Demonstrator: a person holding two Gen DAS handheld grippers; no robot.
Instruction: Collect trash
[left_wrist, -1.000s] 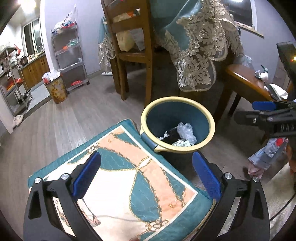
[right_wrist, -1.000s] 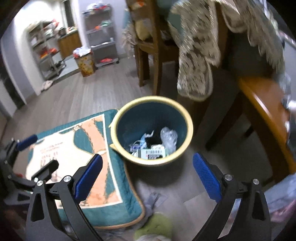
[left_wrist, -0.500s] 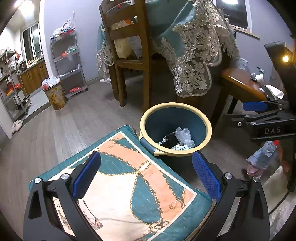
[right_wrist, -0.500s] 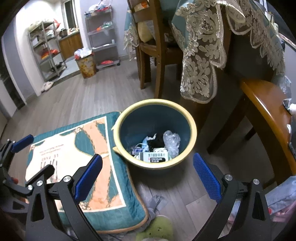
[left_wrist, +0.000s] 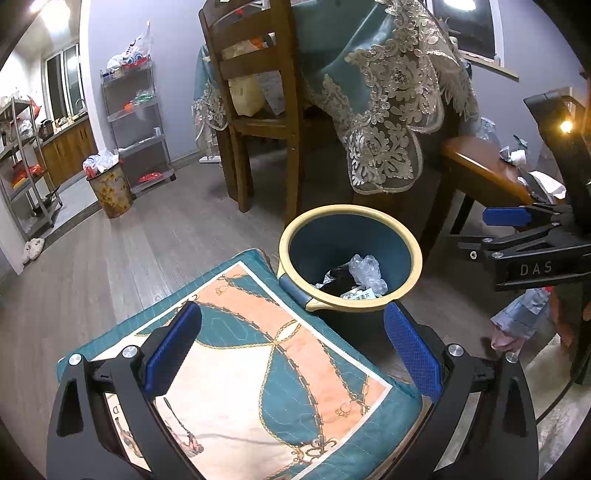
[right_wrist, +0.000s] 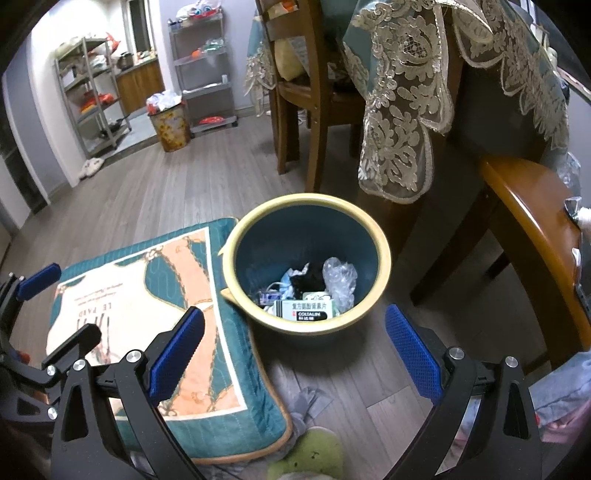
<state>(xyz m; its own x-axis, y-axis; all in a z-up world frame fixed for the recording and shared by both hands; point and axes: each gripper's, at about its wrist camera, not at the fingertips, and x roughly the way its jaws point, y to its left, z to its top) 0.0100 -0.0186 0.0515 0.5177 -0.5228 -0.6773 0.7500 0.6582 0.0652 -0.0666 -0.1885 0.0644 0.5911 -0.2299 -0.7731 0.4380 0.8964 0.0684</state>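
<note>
1. Both tools have lifted back from the bin (right_wrist: 306, 266) since a second ago; the view is steadier and wider.
2. Left gripper (left_wrist: 291, 350) and right gripper (right_wrist: 295, 343) gape wide, holding nothing.
3. Trash, including a medicine box (right_wrist: 308, 310), lies inside the bin, so a drop looks done.
4. Cushion (right_wrist: 147, 306) touches the bin's left; a wooden chair (right_wrist: 535, 236) crowds its right; bare floor (right_wrist: 351, 369) lies before it.

Bin (right_wrist: 373, 236) showing dark teal inside, pale yellow rim. Cushion (left_wrist: 258, 369) showing teal border, cream and peach panels, gold chain print. Tablecloth (right_wrist: 402, 92) showing teal with beige lace trim — floral motif. Both grippers wearing blue textured pads (right_wrist: 177, 347) on black frames. Floor (right_wrist: 166, 195) reading grey-brown woodgrain. Far bin (left_wrist: 110, 186) showing rusty yellow floral print. Box (right_wrist: 306, 309) in the near bin — white with a black band.
</note>
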